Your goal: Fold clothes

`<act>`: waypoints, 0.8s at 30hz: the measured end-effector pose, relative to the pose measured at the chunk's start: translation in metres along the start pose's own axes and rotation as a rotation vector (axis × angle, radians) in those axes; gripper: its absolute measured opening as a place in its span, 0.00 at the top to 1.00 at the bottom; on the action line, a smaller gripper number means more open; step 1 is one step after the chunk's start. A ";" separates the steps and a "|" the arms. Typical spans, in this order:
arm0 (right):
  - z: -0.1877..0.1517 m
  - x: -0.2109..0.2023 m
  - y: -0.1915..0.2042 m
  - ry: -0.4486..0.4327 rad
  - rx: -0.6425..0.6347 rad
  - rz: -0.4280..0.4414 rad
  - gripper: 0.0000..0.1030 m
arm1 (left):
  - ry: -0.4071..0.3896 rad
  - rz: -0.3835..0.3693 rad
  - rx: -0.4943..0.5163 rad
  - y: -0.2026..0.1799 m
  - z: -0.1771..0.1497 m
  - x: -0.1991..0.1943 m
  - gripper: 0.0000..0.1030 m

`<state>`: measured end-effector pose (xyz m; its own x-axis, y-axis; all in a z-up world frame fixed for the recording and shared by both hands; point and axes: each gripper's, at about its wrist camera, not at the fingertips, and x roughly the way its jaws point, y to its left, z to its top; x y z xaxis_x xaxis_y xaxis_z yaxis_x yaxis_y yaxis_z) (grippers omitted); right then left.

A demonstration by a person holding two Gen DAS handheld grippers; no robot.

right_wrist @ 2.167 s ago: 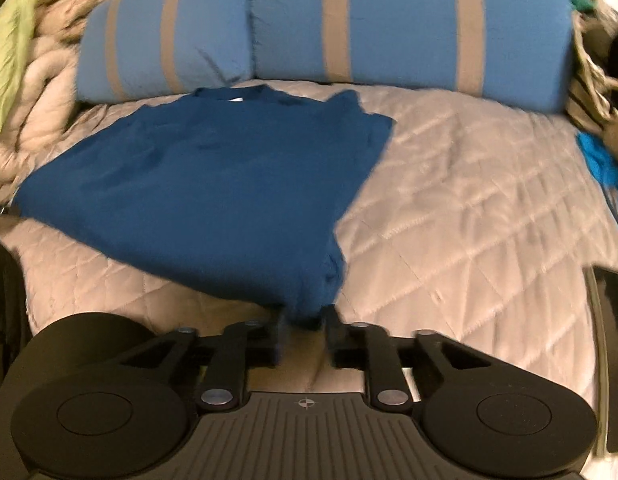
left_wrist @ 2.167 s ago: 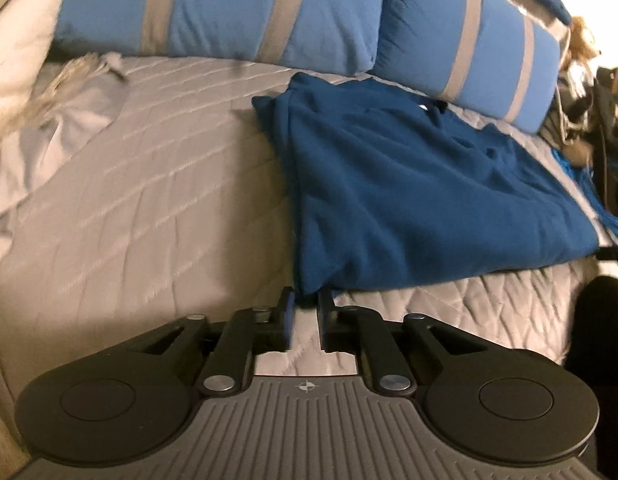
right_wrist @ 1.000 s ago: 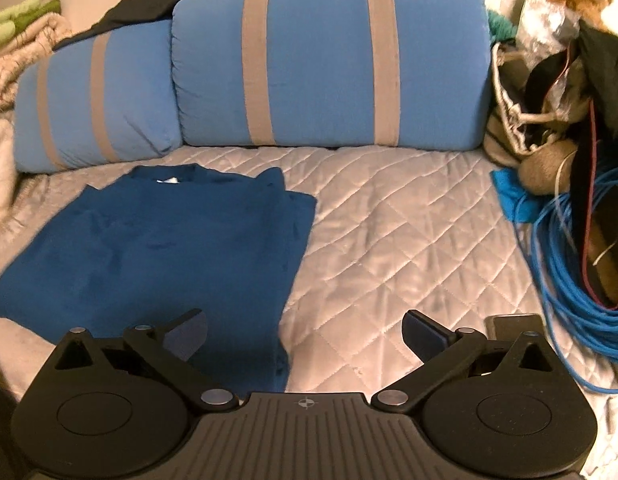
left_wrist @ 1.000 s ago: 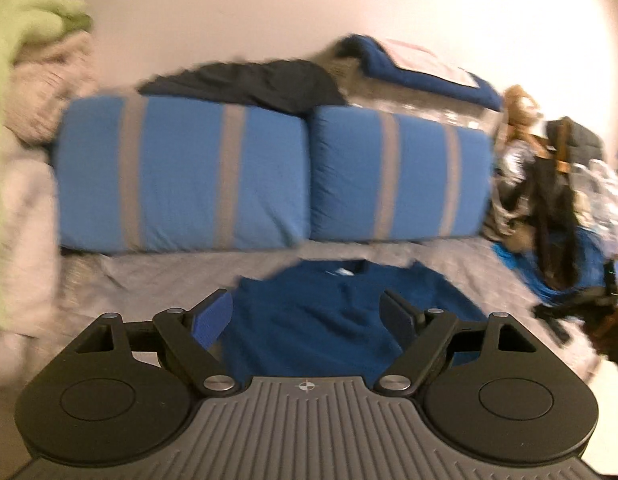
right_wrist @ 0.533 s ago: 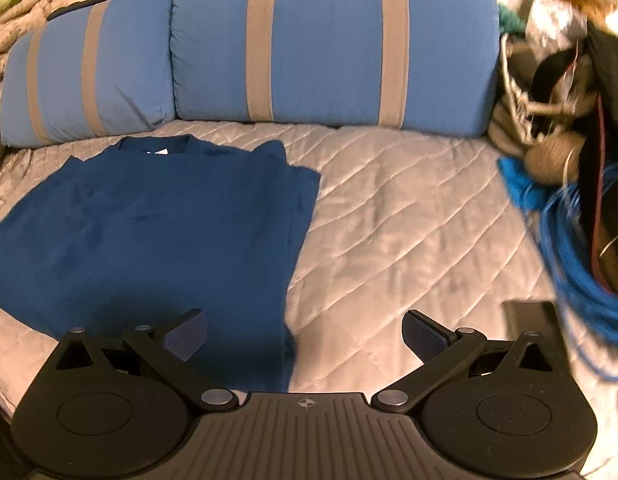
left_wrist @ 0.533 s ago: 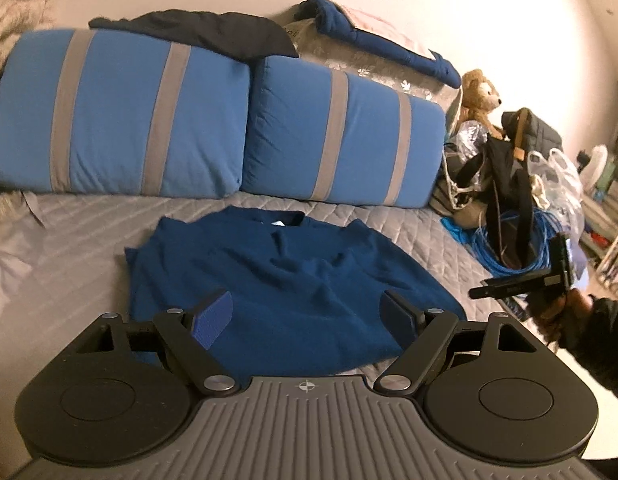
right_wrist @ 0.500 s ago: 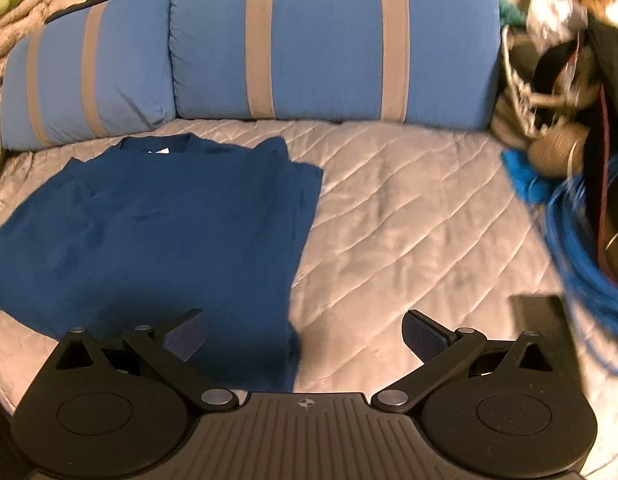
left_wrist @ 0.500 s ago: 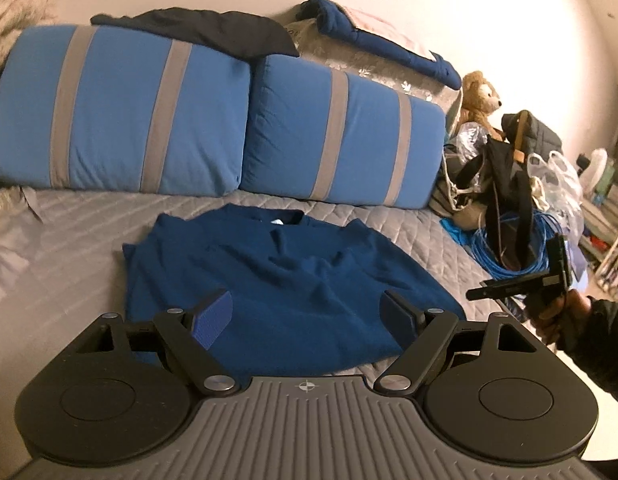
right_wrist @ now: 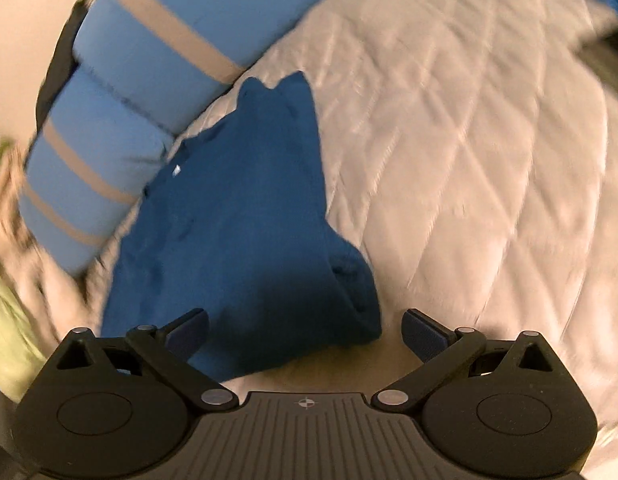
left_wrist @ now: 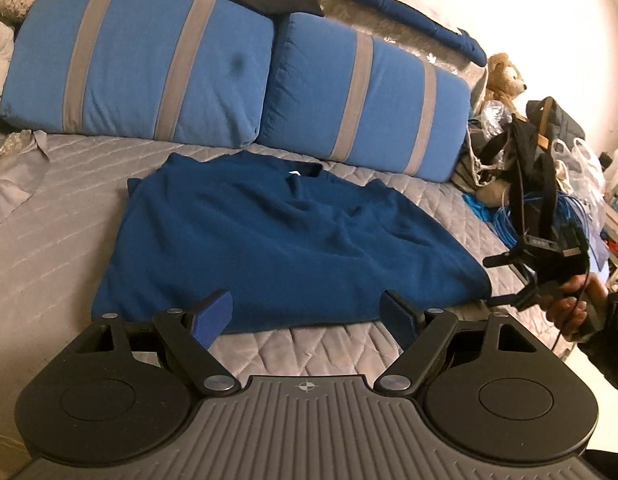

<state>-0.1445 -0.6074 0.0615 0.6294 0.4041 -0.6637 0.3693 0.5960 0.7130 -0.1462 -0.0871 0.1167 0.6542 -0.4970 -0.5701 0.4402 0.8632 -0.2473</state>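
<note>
Two striped cushions (left_wrist: 245, 68) are seen behind the folded blue shirt (left_wrist: 277, 240) on the quilt (left_wrist: 49, 248); left gripper (left_wrist: 307, 316) spread, empty. Right view, blurred: right gripper (right_wrist: 305, 334) spread wide over the shirt's near corner.

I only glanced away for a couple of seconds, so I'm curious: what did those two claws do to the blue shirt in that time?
Both claws let go. About two seconds ago each was pinched shut on the near hem of the blue shirt; now the left claw and right claw are wide open and empty, pulled back from the hem. The right one has also swung and tilted. The shirt stays flat on the quilted bed before the striped pillows.
</note>
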 end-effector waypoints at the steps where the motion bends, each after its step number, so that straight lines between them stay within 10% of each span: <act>1: -0.002 0.001 -0.004 0.002 0.041 0.035 0.02 | -0.007 0.003 0.003 -0.001 -0.002 0.001 0.21; 13: -0.010 0.025 -0.018 -0.131 0.148 0.238 0.11 | -0.007 0.073 -0.033 -0.001 -0.021 0.029 0.21; 24: 0.001 0.018 -0.002 -0.195 0.080 0.157 0.78 | -0.062 0.050 -0.172 0.020 -0.026 0.021 0.21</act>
<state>-0.1331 -0.6021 0.0488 0.8004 0.3412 -0.4929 0.3046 0.4766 0.8246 -0.1400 -0.0773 0.0793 0.7117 -0.4531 -0.5369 0.2980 0.8867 -0.3533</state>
